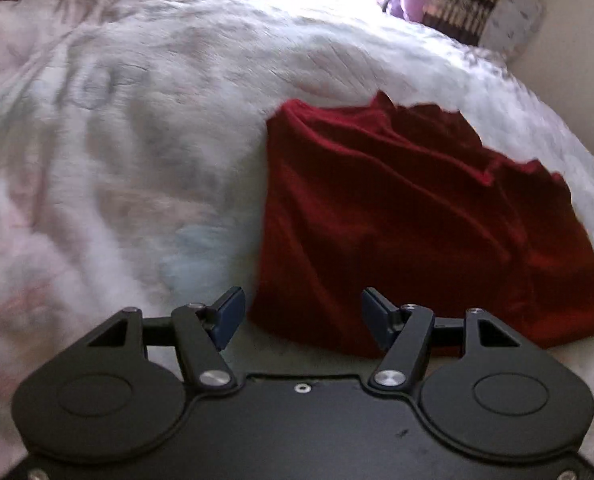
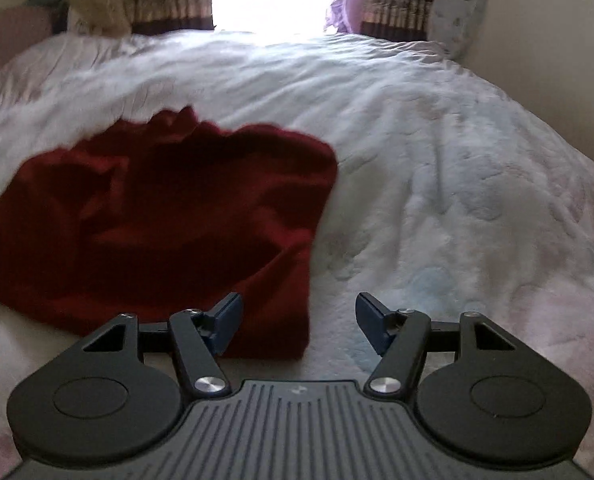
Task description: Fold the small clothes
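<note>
At the lower middle of both frames, the left gripper point(image 1: 299, 316) and right gripper point(image 2: 297, 320) are hanging wide open, empty, over the red garment's point(image 1: 409, 216) near corners; blurry, but pinching the quilt point(image 2: 437, 160) underneath seems likely.

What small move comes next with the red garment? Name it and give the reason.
Probably ease both grippers forward and shut them on the near corners. The red garment lies rumpled on the white quilt, not yet folded. The left gripper and right gripper are both open and empty, each with a near corner of the cloth's hem between its fingers.
</note>
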Motion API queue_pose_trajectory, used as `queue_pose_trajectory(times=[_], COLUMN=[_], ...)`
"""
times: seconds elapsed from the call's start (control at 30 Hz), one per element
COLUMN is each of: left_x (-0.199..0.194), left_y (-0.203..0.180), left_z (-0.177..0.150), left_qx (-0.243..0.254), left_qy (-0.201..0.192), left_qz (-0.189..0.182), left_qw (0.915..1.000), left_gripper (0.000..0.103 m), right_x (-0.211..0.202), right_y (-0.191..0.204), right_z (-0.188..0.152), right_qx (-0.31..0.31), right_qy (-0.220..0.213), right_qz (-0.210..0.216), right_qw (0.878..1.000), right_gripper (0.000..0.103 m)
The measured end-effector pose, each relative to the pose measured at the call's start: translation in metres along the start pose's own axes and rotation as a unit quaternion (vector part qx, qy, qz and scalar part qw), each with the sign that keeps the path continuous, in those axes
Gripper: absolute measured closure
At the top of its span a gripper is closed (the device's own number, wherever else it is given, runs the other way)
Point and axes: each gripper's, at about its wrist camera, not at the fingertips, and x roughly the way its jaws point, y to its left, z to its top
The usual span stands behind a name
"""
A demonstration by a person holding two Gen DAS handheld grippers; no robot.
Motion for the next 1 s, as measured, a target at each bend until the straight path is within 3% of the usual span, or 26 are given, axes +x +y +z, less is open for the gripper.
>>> queue_pose_trajectory(times=[0.1,0.13,0.17,0.23,0.3,0.43,0.53,0.67,0.8,0.9,1.0], left_x=[0.028,0.036,0.037,0.032,0.020,-0.017,-0.053,-0.089,-0.126,-0.154,-0.152], left_y=[-0.008,-0.009,-0.009,-0.004,0.007,0.015,0.013,0.003,0.007,0.008,0.013], left_z=[0.002,0.002,0.001,0.001,0.003,0.008,0.007,-0.009,-0.048,-0.092,-0.134], left_qx=[0.040,0.047,0.047,0.022,-0.018,-0.019,-0.019,0.015,0.006,0.003,-0.006], left_qy=[0.042,0.051,0.046,0.025,0.012,-0.018,-0.038,-0.041,-0.021,0.020,0.079], left_qz=[-0.015,-0.003,0.002,-0.003,-0.015,-0.019,-0.032,-0.018,-0.021,-0.029,-0.033], left_qw=[0.9982,0.9976,0.9978,0.9995,0.9997,0.9995,0.9986,0.9989,0.9996,0.9994,0.9963], left_gripper=[0.038,0.042,0.048,0.100,0.098,0.098,0.098,0.098,0.098,0.097,0.094], right_x=[0.013,0.015,0.015,0.012,0.008,-0.019,-0.043,-0.075,-0.117,-0.137,-0.139], right_y=[0.009,0.011,0.011,0.004,-0.004,-0.032,-0.037,-0.039,-0.051,-0.058,-0.059], right_z=[-0.004,-0.005,-0.006,-0.008,-0.007,0.002,0.006,-0.001,-0.037,-0.074,-0.109], right_qx=[-0.029,-0.039,-0.036,0.000,0.021,0.105,0.109,0.088,0.098,0.105,0.110], right_qy=[0.023,0.021,0.019,0.025,0.043,0.021,0.010,0.011,-0.002,0.047,0.099], right_qz=[-0.046,-0.041,-0.010,0.028,-0.005,0.033,0.046,0.057,0.078,0.074,0.075], right_qw=[0.998,0.998,0.999,0.999,0.999,0.994,0.993,0.994,0.992,0.991,0.986], right_gripper=[0.032,0.059,0.101,0.100,0.100,0.100,0.101,0.101,0.100,0.100,0.098])
